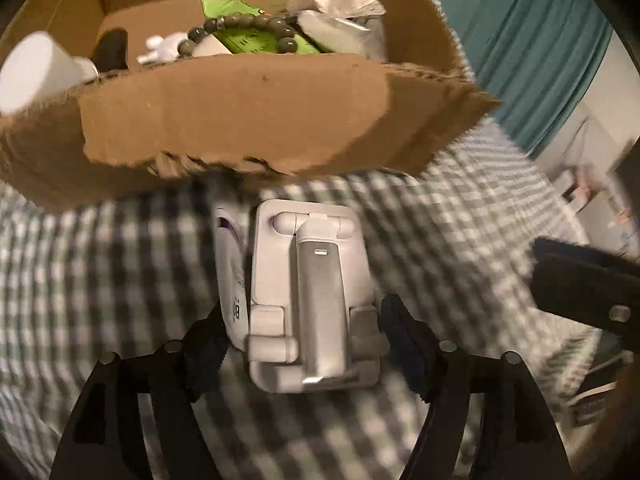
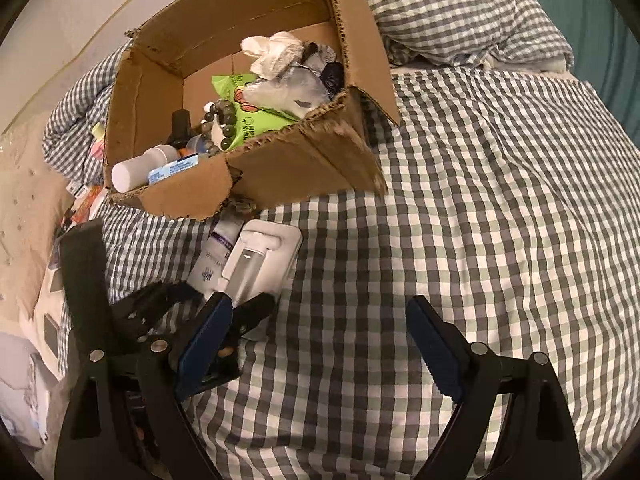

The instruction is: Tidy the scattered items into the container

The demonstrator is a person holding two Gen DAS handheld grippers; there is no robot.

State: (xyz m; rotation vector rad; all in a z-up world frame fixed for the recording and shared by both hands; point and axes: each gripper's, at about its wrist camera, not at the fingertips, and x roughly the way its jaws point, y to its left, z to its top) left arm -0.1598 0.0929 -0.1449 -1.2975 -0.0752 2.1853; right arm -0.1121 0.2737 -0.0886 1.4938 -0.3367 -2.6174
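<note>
Your left tool is pinching the white folding plastic phone stand with the silver metal arm, its pads pressed on the two long edges near the lower end, low in the centre of the left wrist frame. In that view a white tube with purple print lies against the stand's left side; whether it is caught in the grip too I cannot tell. The stand looks rigid and fairly light, but smooth plastic and metal are probably slippery, and the hinged arm may swing, so keep your hold on the flat base plate, not the arm. Its long axis runs along the tool's fingers, hinge end pointing up the frame toward the torn brown cardboard box, which fills the top of that view. In the right wrist frame the stand sits left of centre, just below the box, over the green-and-white checked bed cover, pointing up and slightly right. Your right tool is spread wide and holds nothing, at the bottom of its frame. The box already holds a beaded bracelet, a green packet and crumpled white tissue.
</note>
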